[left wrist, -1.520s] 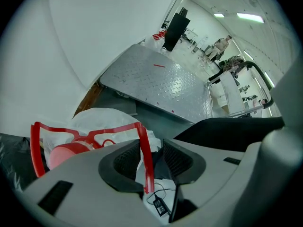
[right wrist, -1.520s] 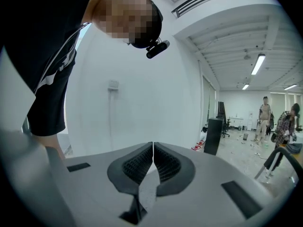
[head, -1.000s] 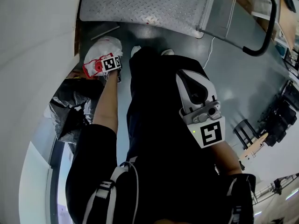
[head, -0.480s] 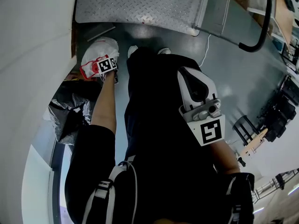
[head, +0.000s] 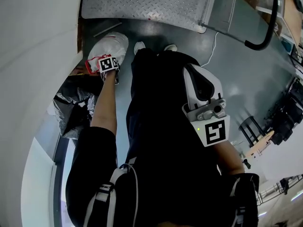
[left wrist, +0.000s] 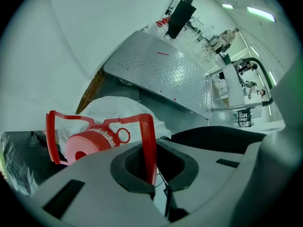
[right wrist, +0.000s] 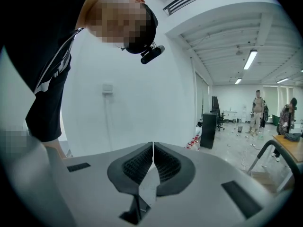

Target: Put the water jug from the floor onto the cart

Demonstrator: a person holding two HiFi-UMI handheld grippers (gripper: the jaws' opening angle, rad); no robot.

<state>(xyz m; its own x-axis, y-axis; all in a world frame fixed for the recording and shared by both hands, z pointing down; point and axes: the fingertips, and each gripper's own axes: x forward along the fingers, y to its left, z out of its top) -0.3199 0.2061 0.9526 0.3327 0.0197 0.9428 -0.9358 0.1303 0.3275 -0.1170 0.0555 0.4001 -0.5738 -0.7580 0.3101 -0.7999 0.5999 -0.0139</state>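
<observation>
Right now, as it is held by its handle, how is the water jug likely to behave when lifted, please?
The water jug will probably swing, since the left gripper pinches only its thin red handle. It may be heavy for its size, though a crinkled white wrap hides any water. The narrow handle could slip or flex in that grip.

The cart deck (head: 142, 4) is bare silvery metal, embossed with a raised diamond tread, dull with soft glints. Its push bar (head: 271, 32) looks black and matt. The floor (head: 236, 79) is smooth grey with a faint sheen. The water jug (head: 113, 42) is cloudy white plastic with a slightly crumpled look. Its cap (left wrist: 85, 145) and carry handle (left wrist: 149, 141) are glossy red plastic. A black bag (head: 71, 112) is thin, wrinkled, shiny film. The left hand-held gripper (left wrist: 154, 164) and the right hand-held gripper (right wrist: 152, 160) have matt pale plastic shells and black ribbed pads (right wrist: 137, 167), rubbery in look. The person's clothing (head: 161, 126) is matt black cloth.
</observation>
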